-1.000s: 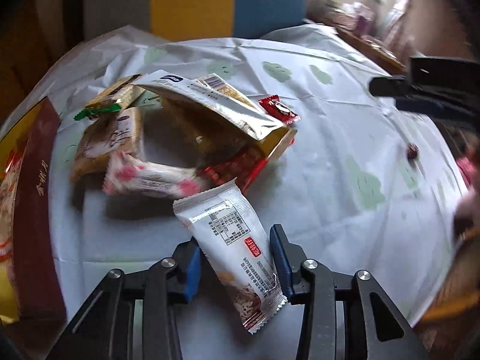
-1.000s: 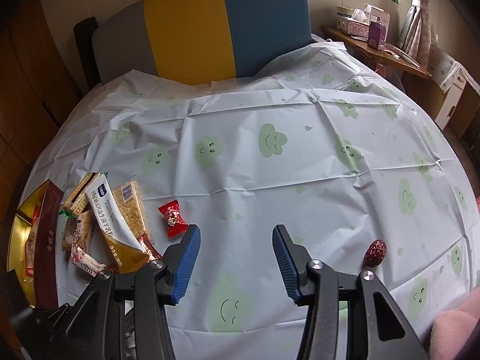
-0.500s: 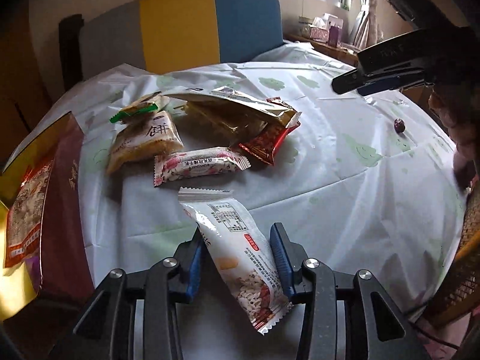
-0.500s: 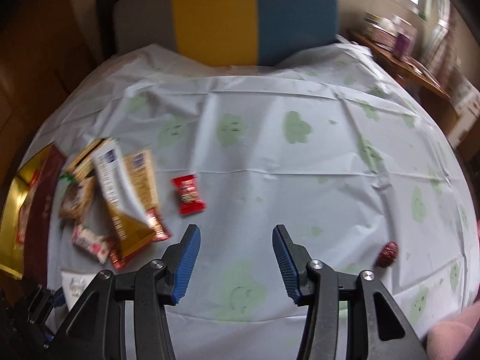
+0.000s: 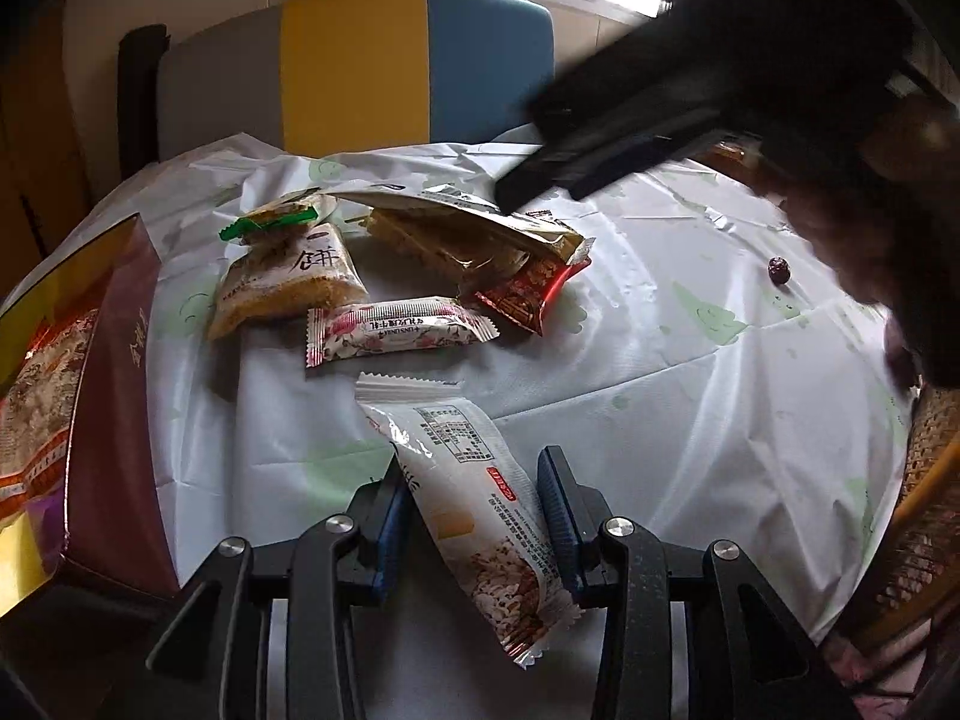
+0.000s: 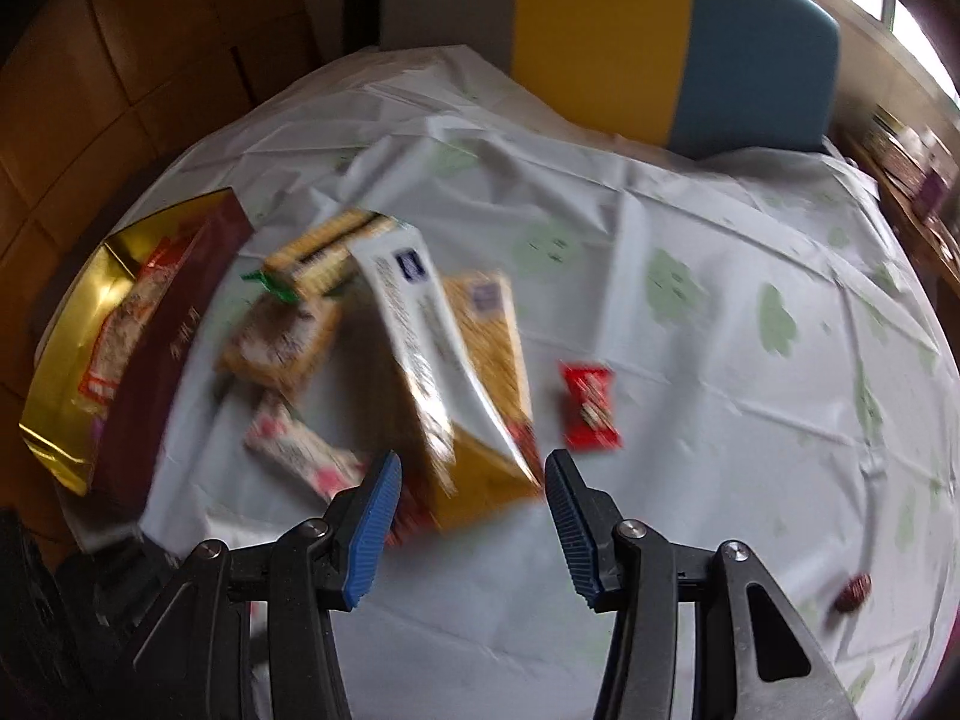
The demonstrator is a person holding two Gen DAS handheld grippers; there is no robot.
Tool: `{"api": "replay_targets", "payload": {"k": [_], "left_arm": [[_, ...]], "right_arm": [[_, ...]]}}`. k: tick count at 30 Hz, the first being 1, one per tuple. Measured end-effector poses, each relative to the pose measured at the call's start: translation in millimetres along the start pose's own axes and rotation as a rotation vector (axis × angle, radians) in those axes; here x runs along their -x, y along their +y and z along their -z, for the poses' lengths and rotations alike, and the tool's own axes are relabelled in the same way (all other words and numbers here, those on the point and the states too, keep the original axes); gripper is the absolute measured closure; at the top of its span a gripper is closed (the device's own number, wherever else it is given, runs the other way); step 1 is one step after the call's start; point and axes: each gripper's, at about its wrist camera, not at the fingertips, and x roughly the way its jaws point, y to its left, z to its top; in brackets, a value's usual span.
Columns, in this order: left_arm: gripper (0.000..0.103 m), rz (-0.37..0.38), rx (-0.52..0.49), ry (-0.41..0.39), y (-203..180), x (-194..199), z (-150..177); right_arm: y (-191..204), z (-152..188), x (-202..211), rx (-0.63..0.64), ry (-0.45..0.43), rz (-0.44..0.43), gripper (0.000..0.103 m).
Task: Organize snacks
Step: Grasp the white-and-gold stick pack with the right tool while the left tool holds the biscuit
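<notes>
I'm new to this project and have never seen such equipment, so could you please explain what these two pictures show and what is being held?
There is no robot here: a person holds a hand tool with two fingers in each hand, and a small wide-angle camera on each tool looks forward along its fingers. One picture comes from the left tool, the other from the right.

In the left view, the left gripper holds a white snack packet between its blue pads. The dark shape at the top right is the right tool, seen from outside.

In the right view, which is blurred, the right gripper is open and empty above a pile of snacks.

All this lies on a table under a white cloth with green faces. At the left stands a gold and maroon box. A small red candy lies apart from the pile.
</notes>
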Motion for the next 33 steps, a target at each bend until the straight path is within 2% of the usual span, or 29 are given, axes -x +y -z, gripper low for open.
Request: {"api": "replay_targets", "payload": {"k": [3, 7, 9, 11, 12, 14, 17, 20, 23, 27, 29, 33], "left_arm": [[0.062, 0.005, 0.003, -0.003, 1, 0, 0], [0.062, 0.011, 0.01, -0.006, 2, 0, 1], [0.062, 0.012, 0.011, -0.01, 2, 0, 2], [0.062, 0.012, 0.014, -0.012, 2, 0, 2], [0.062, 0.012, 0.015, -0.013, 1, 0, 2], [0.062, 0.012, 0.016, -0.013, 2, 0, 2], [0.062, 0.013, 0.017, -0.014, 2, 0, 2], [0.062, 0.011, 0.019, -0.016, 2, 0, 3], [0.062, 0.006, 0.021, -0.018, 2, 0, 3], [0.062, -0.002, 0.015, -0.019, -1, 0, 3], [0.062, -0.003, 0.016, -0.016, -1, 0, 2], [0.063, -0.006, 0.02, -0.011, 0, 1, 2]], "right_arm": [[12, -19, -20, 0.032, 0.035, 0.011, 0.052], [20, -38, -47, 0.067, 0.073, 0.069, 0.052], [19, -42, -58, 0.067, 0.104, 0.063, 0.053], [21, -43, -57, 0.079, 0.088, 0.062, 0.072], [22, -42, -55, 0.083, 0.089, 0.082, 0.076], [24, -37, -51, 0.095, 0.085, 0.095, 0.081], [22, -25, -38, 0.094, 0.068, 0.119, 0.082], [5, -12, -17, 0.027, 0.029, 0.144, 0.082], [-26, 4, -2, -0.095, 0.018, 0.204, 0.082], [-68, 33, -9, -0.208, 0.117, 0.299, 0.081], [-82, 45, -19, -0.252, 0.182, 0.287, 0.081], [-88, 50, -27, -0.271, 0.208, 0.267, 0.079]]}}
